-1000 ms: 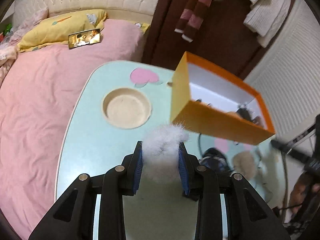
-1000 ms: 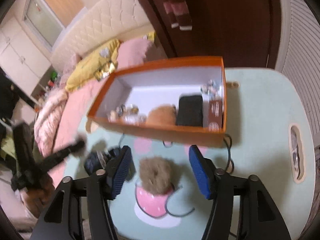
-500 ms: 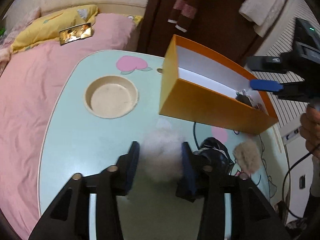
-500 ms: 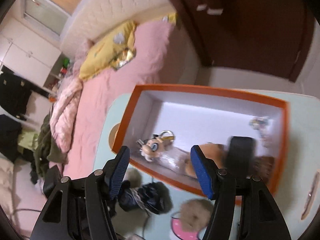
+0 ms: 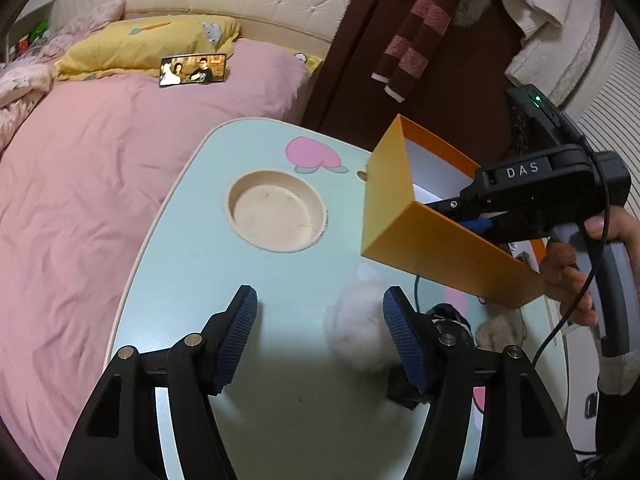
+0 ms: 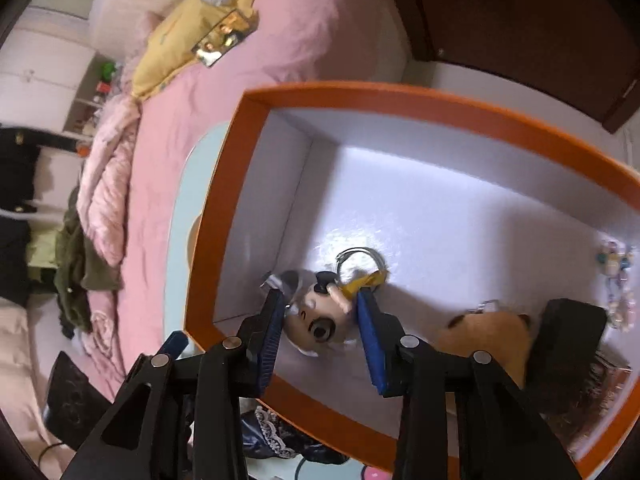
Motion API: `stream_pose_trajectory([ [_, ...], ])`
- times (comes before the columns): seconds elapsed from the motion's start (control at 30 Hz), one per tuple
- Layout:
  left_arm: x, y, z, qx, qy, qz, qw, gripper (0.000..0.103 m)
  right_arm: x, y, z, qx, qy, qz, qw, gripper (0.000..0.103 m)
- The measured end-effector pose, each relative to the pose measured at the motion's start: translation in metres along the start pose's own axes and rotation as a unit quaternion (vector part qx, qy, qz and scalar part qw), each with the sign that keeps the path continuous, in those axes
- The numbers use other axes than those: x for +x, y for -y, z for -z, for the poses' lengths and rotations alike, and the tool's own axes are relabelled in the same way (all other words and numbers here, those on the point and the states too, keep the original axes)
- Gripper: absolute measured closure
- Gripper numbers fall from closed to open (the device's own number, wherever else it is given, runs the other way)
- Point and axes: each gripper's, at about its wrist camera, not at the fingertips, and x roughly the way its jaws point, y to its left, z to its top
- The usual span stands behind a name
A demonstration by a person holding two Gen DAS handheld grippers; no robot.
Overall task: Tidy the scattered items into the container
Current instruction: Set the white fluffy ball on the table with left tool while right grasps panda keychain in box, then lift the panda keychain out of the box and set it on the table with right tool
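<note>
Left wrist view: the left gripper point(image 5: 316, 332), tilted down over the bench point(image 5: 200, 264), is opening its jaws; the white pom-pom point(image 5: 358, 330) rests free against the right-hand jaw. Regrasp it centred. Right wrist view: the right gripper point(image 6: 320, 332) dips into the orange box point(image 6: 400, 96), jaws closing around the doll-head keychain point(image 6: 320, 316) without clearly pinching it yet.

Soft indoor light, glare on the box floor point(image 6: 400, 216) (right view blurred), dark fisheye corners.
</note>
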Motion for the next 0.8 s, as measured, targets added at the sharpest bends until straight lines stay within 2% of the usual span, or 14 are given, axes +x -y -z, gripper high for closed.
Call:
stream_pose_trajectory([
  [0.07, -0.001, 0.0, 0.0, -0.002, 0.005, 0.001, 1.0, 0.037, 0.003, 0.007, 0.0, 0.009, 0.003, 0.0, 1.0, 0.074],
  [0.17, -0.005, 0.001, -0.001, 0.0, 0.012, 0.006, 0.9999, 0.037, -0.001, 0.014, 0.003, 0.018, 0.014, -0.013, 1.0, 0.074],
  [0.33, -0.01, 0.002, -0.002, -0.003, 0.022, 0.011, 0.9997, 0.037, -0.025, 0.005, 0.011, -0.002, 0.057, -0.022, 0.998, 0.074],
  [0.5, -0.012, 0.003, -0.003, -0.002, 0.025, 0.008, 0.9996, 0.037, -0.072, -0.007, 0.02, -0.028, 0.125, -0.043, 0.991, 0.074],
  [0.67, -0.015, 0.004, -0.005, -0.004, 0.026, 0.008, 0.9996, 0.037, -0.121, -0.012, 0.048, -0.05, 0.177, -0.072, 0.98, 0.074],
  [0.8, -0.018, 0.004, -0.009, -0.004, 0.032, 0.009, 0.9994, 0.037, -0.141, -0.005, 0.08, -0.059, 0.194, -0.066, 0.977, 0.074],
])
